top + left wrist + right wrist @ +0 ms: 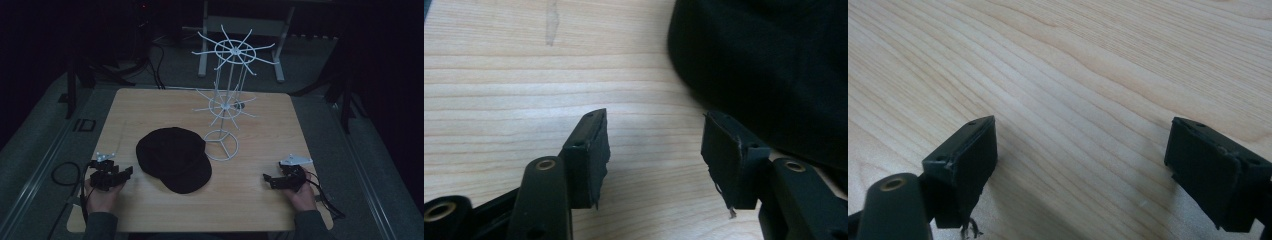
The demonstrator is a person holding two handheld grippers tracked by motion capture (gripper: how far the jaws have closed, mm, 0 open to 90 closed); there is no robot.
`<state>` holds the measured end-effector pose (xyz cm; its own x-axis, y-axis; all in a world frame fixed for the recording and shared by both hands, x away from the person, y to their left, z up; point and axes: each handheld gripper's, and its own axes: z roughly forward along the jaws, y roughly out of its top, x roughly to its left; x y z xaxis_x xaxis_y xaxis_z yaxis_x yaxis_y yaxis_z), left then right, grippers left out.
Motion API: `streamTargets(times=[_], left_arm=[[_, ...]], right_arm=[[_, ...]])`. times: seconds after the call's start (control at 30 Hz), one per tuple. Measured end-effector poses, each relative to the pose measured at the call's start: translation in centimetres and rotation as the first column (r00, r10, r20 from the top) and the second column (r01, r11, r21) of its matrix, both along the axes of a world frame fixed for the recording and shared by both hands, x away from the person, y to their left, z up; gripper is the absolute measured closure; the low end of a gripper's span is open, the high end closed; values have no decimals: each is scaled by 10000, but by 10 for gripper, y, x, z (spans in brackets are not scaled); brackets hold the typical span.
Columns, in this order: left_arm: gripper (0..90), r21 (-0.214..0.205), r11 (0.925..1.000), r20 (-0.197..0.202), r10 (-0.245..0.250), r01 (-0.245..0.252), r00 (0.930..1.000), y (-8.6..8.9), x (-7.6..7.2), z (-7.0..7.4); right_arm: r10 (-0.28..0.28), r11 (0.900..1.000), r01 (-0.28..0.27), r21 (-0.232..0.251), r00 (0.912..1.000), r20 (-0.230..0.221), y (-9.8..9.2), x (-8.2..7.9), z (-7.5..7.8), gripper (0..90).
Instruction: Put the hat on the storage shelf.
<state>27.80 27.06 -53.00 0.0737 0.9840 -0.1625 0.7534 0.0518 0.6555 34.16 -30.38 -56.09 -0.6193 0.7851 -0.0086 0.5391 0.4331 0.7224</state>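
Black cap (174, 157) — soft, dark, flat on the wooden table (260, 195), just beside the white wire rack's (226, 102) ring base

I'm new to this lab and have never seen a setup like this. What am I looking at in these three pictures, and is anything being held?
There is no robot arm here: a person sits at a wooden table with a hand-held two-jaw tool in each hand. The high view looks down from above the person. In it the left gripper is at the lower left and the right gripper at the lower right. On the table lie a black cap and, behind it, a white wire hat stand with spokes at two levels. The other two pictures come from cameras riding on the grippers, looking along their black jaws. The left gripper view shows open jaws beside the cap's edge, with only bare wood between them. The right gripper view shows open jaws over bare wood. Nothing is held.
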Motion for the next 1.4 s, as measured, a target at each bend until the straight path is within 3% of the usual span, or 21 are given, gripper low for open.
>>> streamTargets(times=[0.4,0.73,1.13,1.4], left_arm=[[376,-413,9969,219,-663,672,9976,-15,2,17],[329,-694,9939,416,-828,855,9957,-27,8,24],[274,-573,9916,58,-1162,1163,9932,-48,20,19],[275,-618,9926,-226,-1065,1049,9941,-53,27,11]], right_arm=[[0,10000,0,2,10000,-3,0,0,0,134],[-14,10000,14,1,10000,-16,0,0,0,134],[-15,10000,15,1,10000,-17,0,0,0,134],[-13,10000,13,1,10000,-17,0,0,0,134]])
